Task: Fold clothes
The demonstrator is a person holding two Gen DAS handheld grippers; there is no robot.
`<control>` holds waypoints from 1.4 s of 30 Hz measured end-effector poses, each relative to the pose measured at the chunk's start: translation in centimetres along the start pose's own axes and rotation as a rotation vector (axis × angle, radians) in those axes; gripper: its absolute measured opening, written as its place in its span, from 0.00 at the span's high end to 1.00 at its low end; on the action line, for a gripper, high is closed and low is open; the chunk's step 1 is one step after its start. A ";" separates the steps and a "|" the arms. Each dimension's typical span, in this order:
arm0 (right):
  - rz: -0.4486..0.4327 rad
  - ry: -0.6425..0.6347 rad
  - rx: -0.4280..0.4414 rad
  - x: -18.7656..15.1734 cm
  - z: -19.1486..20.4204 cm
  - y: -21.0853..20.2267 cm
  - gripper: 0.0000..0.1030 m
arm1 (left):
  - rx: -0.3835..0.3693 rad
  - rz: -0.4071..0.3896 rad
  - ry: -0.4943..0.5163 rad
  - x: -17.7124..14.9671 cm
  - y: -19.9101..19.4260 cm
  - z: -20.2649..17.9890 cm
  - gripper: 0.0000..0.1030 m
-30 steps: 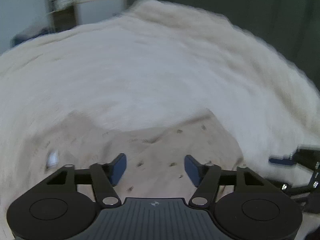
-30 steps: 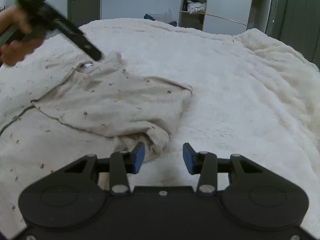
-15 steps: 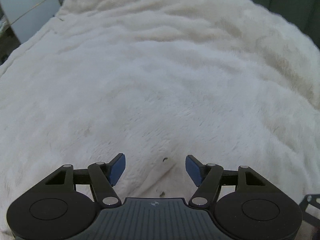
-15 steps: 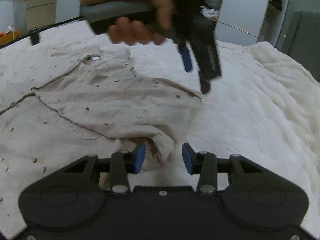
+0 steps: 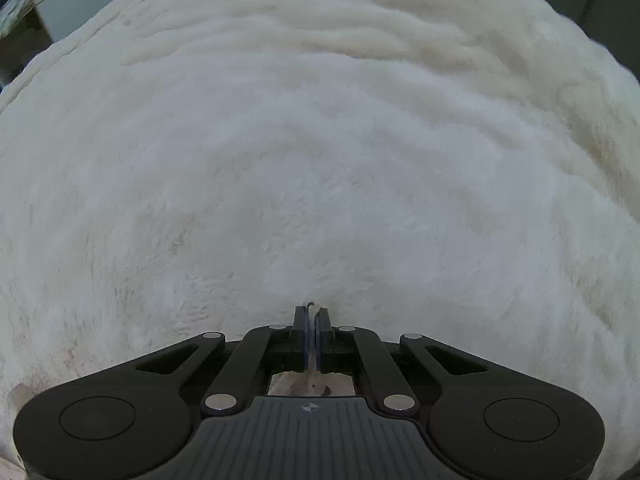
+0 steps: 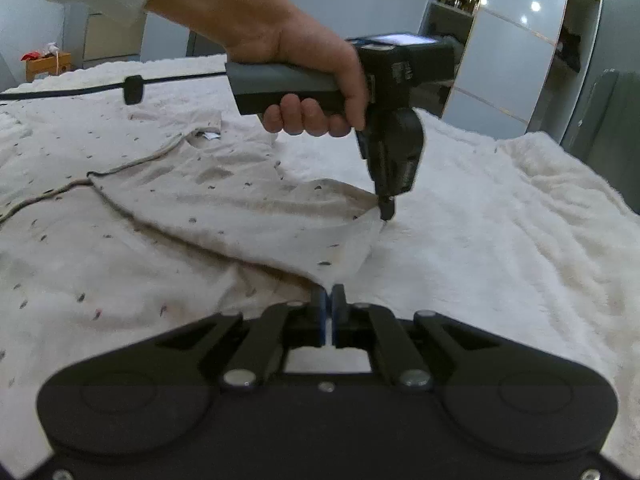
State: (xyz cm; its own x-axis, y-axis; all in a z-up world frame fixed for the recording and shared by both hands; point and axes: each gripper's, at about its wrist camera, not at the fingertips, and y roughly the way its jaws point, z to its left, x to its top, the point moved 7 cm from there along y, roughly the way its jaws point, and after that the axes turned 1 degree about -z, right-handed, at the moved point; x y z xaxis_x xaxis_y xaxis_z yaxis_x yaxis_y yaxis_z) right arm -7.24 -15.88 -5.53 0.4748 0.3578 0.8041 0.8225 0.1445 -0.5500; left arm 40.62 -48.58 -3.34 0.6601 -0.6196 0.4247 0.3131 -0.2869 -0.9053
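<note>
Both your tongs snap from open to closed: left tongs (image 5: 311, 314) and right tongs (image 6: 328, 298) now pinch shirt (image 6: 224, 208) edge on bed (image 6: 500, 240). Ready to lift for fold.

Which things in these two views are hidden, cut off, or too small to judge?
- Left wrist view: the shirt shows only through the frame opening; the left gripper body hides the rest.
- Right wrist view: the shirt's near hem is hidden behind the right gripper.
- Right wrist view: the neck label is too small to read.
- Shirt's left part: cut off by the edge.
</note>
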 end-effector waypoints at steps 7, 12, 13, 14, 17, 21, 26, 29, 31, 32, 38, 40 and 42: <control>0.076 0.036 0.077 -2.2 0.5 -1.6 1.00 | 0.114 -0.001 -0.030 0.6 0.4 -0.1 0.86; 0.031 0.196 0.039 -1.8 -2.4 -2.8 0.94 | 0.108 -0.055 -0.048 1.4 -1.3 0.0 0.73; 0.028 0.226 0.029 -1.8 -2.9 -2.8 0.93 | 0.082 -0.047 -0.052 1.4 -1.6 0.0 0.68; 0.025 0.280 0.016 -1.7 -3.8 -2.6 0.85 | 0.056 -0.039 -0.057 1.4 -1.8 0.0 0.57; 0.045 0.452 0.009 -1.6 -6.0 -1.3 0.63 | -0.073 0.018 -0.050 0.7 -1.6 -1.0 0.46; 0.113 0.722 0.080 -2.1 -7.6 2.0 0.63 | -0.021 0.045 0.046 0.5 0.3 -2.4 0.48; 0.192 1.017 0.209 -3.7 -7.4 5.5 0.66 | 0.027 0.121 0.098 0.6 3.3 -3.7 0.85; 0.233 1.031 0.217 -4.1 -6.9 6.5 0.86 | 0.015 0.152 0.066 0.6 3.9 -3.0 0.97; 0.221 1.003 0.234 -3.8 -6.8 6.4 1.00 | -0.006 0.148 0.008 1.1 3.6 -2.0 0.98; 0.211 0.986 0.237 -3.7 -6.7 6.2 1.00 | -0.021 0.142 -0.043 1.5 3.3 -1.1 0.98; 0.197 0.962 0.214 -3.5 -7.3 4.9 1.00 | -0.017 -0.006 -0.361 3.7 0.2 5.4 1.00; 0.201 0.958 0.200 -3.6 -7.5 4.6 1.00 | 0.012 -0.046 -0.371 3.8 -0.8 6.7 1.00; 0.201 0.963 0.187 -3.8 -7.9 4.2 0.94 | 0.003 -0.059 -0.340 3.5 -1.7 6.9 0.98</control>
State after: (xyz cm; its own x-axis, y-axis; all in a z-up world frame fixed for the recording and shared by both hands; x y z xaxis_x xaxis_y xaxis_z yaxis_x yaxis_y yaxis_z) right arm -3.13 -23.89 -9.07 0.7189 -0.4964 0.4867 0.6760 0.3361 -0.6557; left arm 47.07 -45.18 -0.27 0.8308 -0.3228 0.4535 0.3587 -0.3126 -0.8796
